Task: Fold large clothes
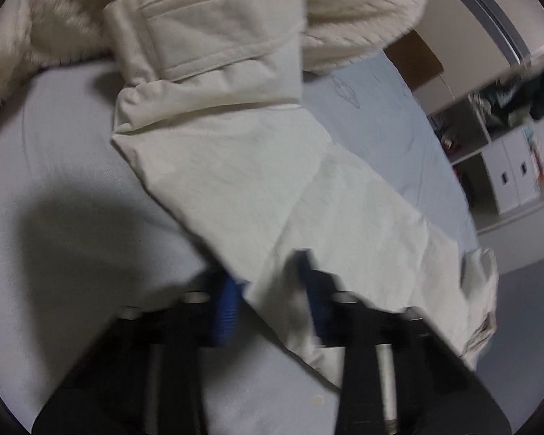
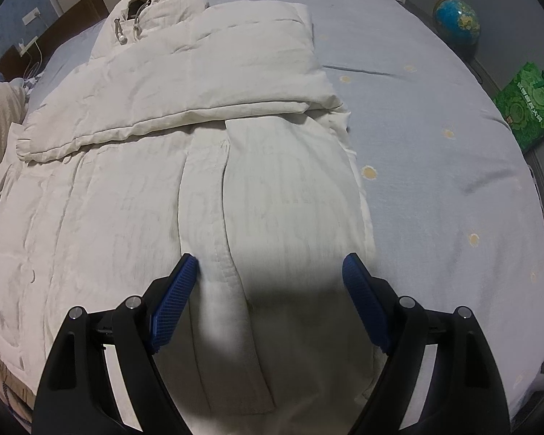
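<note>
In the left wrist view, the left gripper [image 1: 268, 290] sits lowest in frame, its blue-padded fingers [image 1: 226, 308] partly apart with a fold of the white padded jacket [image 1: 257, 181] running between them. The picture is blurred there, so it seems the pads are not quite pressed onto the cloth — I cannot tell for sure. That part of the jacket, likely a sleeve, stretches away from the gripper across the pale blue bed sheet [image 1: 54, 152] to a cuff-like band, and past it lies a cream fleecy blanket [image 1: 362, 11]. Off to the right, beyond the bed's edge, stands a white shelf unit [image 1: 489, 134] with dark clothes and small items heaped in its open compartments — too blurred to name — and closed doors below.

In the right wrist view, the right gripper [image 2: 270, 264] hovers with its fingers spread wide apart, holding nothing, just above the jacket's [image 2: 127, 199] front placket. The jacket lies flat on the bed [image 2: 435, 145], one sleeve folded across the chest, the hood with its drawcords at the far end. Beyond the bed's right edge are a green patterned bag [image 2: 526, 108] and a blue globe [image 2: 457, 23].
</note>
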`<state>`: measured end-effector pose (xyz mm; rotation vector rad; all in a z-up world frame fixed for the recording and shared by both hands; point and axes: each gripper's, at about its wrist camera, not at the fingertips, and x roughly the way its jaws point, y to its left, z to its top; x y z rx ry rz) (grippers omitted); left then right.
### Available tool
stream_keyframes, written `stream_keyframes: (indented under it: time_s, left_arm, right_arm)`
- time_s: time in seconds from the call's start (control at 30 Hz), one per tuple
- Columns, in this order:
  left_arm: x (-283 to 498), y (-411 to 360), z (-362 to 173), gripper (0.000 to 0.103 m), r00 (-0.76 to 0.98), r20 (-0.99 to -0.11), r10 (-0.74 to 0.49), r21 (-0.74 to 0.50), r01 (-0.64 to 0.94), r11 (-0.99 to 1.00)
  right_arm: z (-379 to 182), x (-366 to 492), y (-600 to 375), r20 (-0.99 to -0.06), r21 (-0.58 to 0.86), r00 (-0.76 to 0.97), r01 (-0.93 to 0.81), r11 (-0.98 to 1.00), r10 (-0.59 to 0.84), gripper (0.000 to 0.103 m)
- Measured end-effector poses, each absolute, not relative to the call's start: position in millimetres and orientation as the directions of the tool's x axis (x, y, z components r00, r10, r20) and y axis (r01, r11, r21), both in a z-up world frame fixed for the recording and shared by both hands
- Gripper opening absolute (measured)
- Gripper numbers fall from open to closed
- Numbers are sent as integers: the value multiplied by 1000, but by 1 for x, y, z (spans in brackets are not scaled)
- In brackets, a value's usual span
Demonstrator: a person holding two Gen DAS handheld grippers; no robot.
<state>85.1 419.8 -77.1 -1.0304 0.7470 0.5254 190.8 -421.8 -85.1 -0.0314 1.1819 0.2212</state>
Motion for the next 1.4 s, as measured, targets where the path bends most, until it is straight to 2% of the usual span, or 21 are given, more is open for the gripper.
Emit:
stream_keyframes:
  time_s: [0.07,0.13,0.47,0.7,0.97,1.17,1.4]
  left_arm:
    - [79,421,-71,7,680,-732,44,-603,-677,422]
    - [77,417,-59,6,697,-714,58,-606,-658,447]
    - [92,366,31,4,773,-625,107,-565,-542,621]
    - [109,291,96,4,840,-539,57,-526,-389,756]
    - [131,194,138,4,873,-487,-29,-468,-232,853]
    - [157,113,151,4,854,-509,-107,-396,-122,910]
    - [196,33,126,4,793,-587,-160,-318,-45,947]
  right_arm:
    - [-85,192,-421,-919,97,360,-185,978,159,79]
    - [-85,191,-422,-919,102,360,-183,978,163,79]
    - [-81,188,-428,-905,133,380,-176,975,192,79]
    - [-75,184,-437,-887,177,399,-167,970,231,79]
    - [-68,182,-448,-858,247,425,-153,957,289,79]
    - [-66,180,-456,-837,289,442,-141,947,322,79]
    - [-64,180,-461,-819,326,453,-138,935,352,79]
